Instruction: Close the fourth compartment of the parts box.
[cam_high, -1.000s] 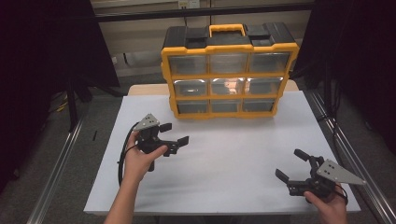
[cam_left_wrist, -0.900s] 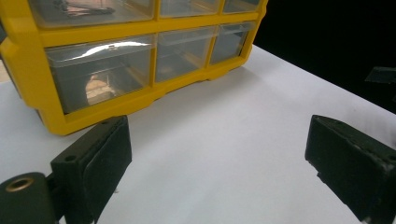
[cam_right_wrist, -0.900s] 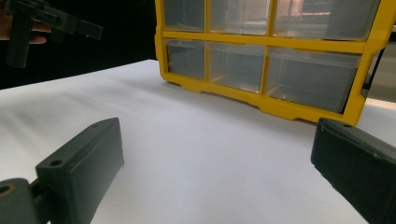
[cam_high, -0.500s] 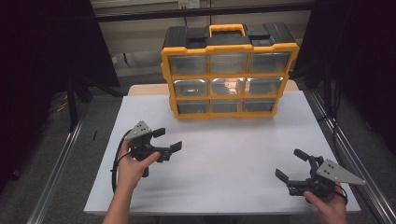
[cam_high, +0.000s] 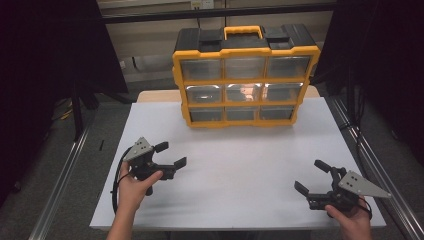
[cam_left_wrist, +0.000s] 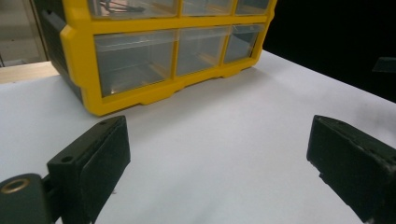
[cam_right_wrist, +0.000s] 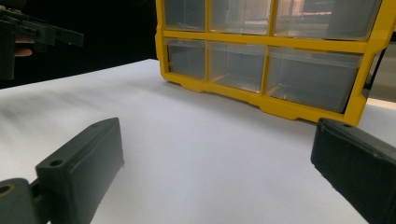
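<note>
A yellow and black organizer case (cam_high: 244, 75) with clear plastic drawers stands upright at the far middle of the white table (cam_high: 240, 160). Its lower drawers appear in the left gripper view (cam_left_wrist: 154, 56) and the right gripper view (cam_right_wrist: 271, 60). My left gripper (cam_high: 171, 155) is held low over the table's near left, open, nothing between its jaws. My right gripper (cam_high: 312, 178) rests near the front right corner, open and empty too. The left gripper (cam_right_wrist: 32, 32) also appears far off in the right gripper view.
Metal rails (cam_high: 370, 160) run along both sides of the table, with grey floor beyond. A wooden surface (cam_high: 155, 96) shows behind the white top. Dark curtains flank the scene.
My left gripper has drawn back toward the near left edge of the table and dropped lower. The right gripper has stayed where it was.
</note>
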